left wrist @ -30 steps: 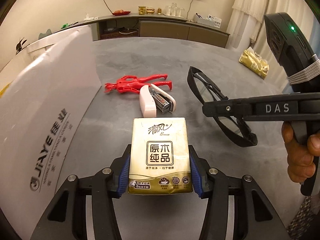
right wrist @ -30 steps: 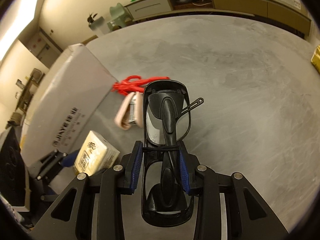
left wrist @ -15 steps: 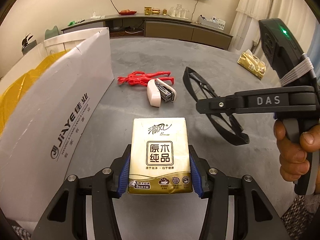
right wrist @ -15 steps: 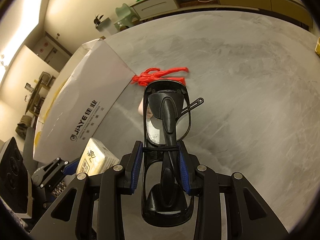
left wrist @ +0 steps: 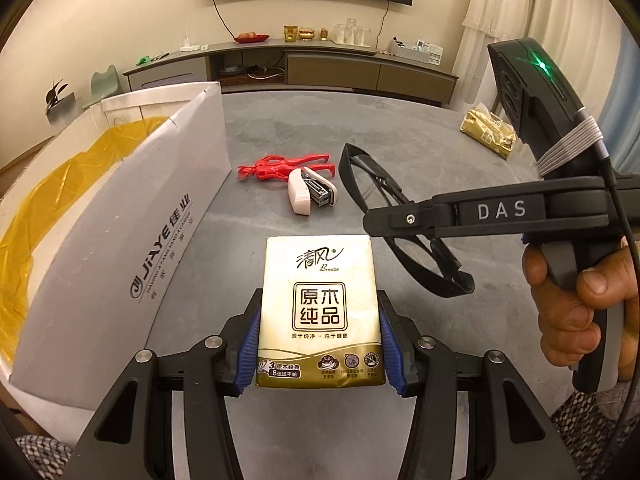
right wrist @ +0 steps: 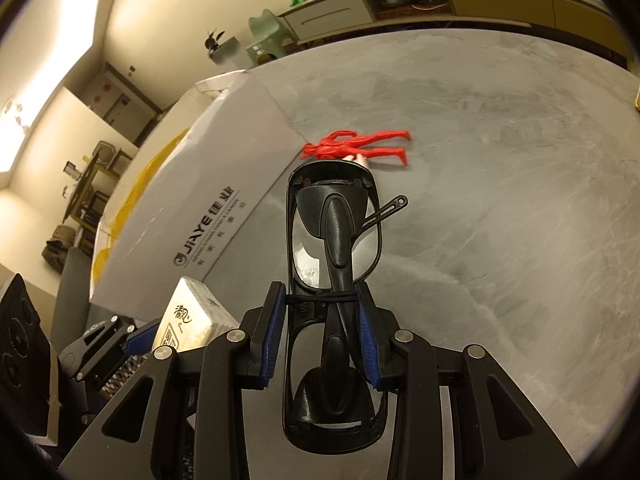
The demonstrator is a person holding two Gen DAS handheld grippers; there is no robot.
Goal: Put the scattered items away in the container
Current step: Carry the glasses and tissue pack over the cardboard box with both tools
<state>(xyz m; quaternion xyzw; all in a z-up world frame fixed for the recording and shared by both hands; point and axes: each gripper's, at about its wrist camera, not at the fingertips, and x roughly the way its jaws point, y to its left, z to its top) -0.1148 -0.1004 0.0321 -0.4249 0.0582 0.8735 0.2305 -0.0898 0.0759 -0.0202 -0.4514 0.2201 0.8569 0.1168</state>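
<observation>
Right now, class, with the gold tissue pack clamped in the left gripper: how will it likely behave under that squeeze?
The gold plastic-wrapped tissue pack probably gives softly where the blue finger pads press it. It looks light for its size, sticking out unsupported without sagging. Its glossy wrapper could slip.

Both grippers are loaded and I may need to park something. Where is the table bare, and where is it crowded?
Bare: the wide grey table right of the red figure, out toward the gold pack. Crowded: beside the white box, where the figure and stapler lie touching.
</observation>
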